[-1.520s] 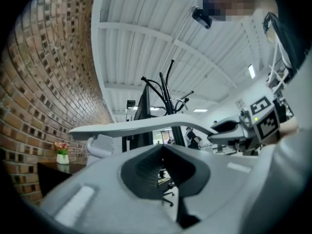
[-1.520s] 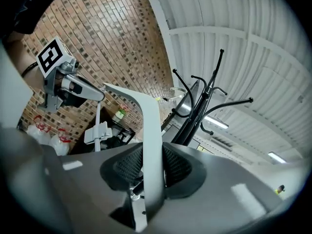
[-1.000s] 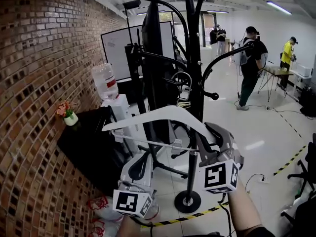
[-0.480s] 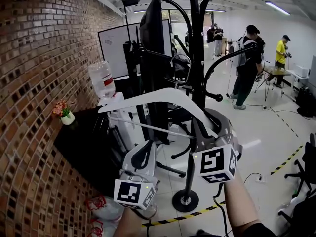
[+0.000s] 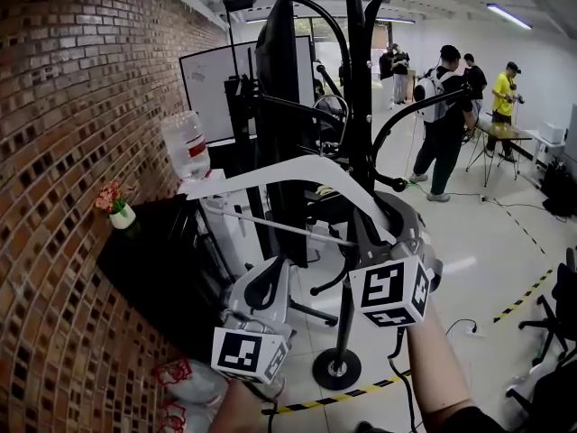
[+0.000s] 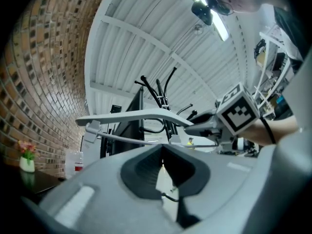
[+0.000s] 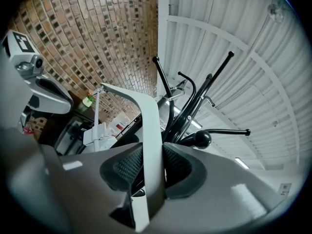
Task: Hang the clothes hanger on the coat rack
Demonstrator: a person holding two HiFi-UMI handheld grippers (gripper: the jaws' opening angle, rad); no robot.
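Your right tongs (image 5: pixel 377 228) clamp 1 arm of the white clothes hanger (image 5: pixel 297 171), holding it up just in front of the black coat rack (image 5: pixel 359 106). Your left tongs (image 5: pixel 272 276) are closed and empty, below the hanger's bar.

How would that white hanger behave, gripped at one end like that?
Probably stiff: the white hanger holds its curve though the right hand-held gripper clamps just one end. Likely light, since that one grip carries it. Its smooth, narrow arm might pivot between the pads.
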